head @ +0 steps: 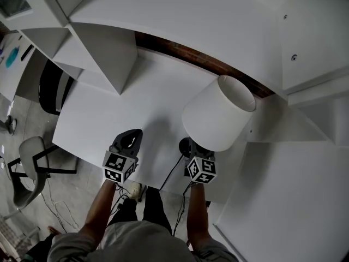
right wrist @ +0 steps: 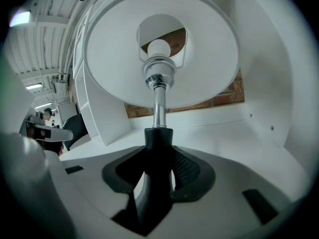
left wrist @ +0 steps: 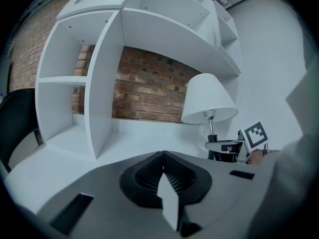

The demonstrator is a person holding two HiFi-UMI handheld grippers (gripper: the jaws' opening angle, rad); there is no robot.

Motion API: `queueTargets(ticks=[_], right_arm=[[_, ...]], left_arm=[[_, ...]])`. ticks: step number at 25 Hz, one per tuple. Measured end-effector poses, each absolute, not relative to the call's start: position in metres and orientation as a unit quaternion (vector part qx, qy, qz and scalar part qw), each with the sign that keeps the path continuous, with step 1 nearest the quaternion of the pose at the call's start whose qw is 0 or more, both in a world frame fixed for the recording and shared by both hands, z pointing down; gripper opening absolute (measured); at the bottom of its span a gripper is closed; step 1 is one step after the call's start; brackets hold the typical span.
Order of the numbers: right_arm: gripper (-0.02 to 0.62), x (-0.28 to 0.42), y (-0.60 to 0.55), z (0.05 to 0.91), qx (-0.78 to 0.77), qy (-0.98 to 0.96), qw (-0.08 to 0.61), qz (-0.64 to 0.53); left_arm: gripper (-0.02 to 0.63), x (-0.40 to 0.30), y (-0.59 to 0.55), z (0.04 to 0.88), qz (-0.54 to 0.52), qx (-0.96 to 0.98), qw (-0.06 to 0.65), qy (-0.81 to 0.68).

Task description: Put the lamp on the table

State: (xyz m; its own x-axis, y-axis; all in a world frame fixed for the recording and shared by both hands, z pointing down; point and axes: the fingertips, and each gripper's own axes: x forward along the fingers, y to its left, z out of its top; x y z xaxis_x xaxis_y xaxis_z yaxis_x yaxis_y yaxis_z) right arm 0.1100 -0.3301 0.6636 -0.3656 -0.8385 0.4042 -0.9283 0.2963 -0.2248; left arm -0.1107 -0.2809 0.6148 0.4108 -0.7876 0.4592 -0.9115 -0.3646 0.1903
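Observation:
The lamp has a white conical shade (head: pixel 218 113), a chrome stem and a black lower neck (right wrist: pixel 158 143). My right gripper (right wrist: pixel 157 151) is shut on that black neck, and the shade (right wrist: pixel 159 49) with its bulb rises right above the jaws. In the head view the right gripper (head: pixel 196 152) sits under the shade, beside the lamp's round black base (head: pixel 185 144) near the front edge of the white table (head: pixel 103 113). Whether the base rests on the table is hidden. My left gripper (head: pixel 130 140) hovers to the left, shut and holding nothing. From the left gripper (left wrist: pixel 163 156) the lamp (left wrist: pixel 208 101) stands at the right.
A white shelf unit with upright dividers (head: pixel 117 59) stands at the table's back, against a brick wall (head: pixel 191 52). A dark cable (head: pixel 172 173) hangs off the front edge. A black chair (head: pixel 52 86) stands at the table's left end, with a grey chair (head: pixel 27 168) on the floor.

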Motion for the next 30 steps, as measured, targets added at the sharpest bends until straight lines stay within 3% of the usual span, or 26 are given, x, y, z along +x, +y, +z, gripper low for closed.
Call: queueTargets(ticks=[30], right_arm=[[0.164,0.104,-0.303,0.659,0.562,-0.816,0.068,0.118]], left_arm=[[0.005,-0.104,-0.237,0.630,0.169,0.837,0.183,-0.487]])
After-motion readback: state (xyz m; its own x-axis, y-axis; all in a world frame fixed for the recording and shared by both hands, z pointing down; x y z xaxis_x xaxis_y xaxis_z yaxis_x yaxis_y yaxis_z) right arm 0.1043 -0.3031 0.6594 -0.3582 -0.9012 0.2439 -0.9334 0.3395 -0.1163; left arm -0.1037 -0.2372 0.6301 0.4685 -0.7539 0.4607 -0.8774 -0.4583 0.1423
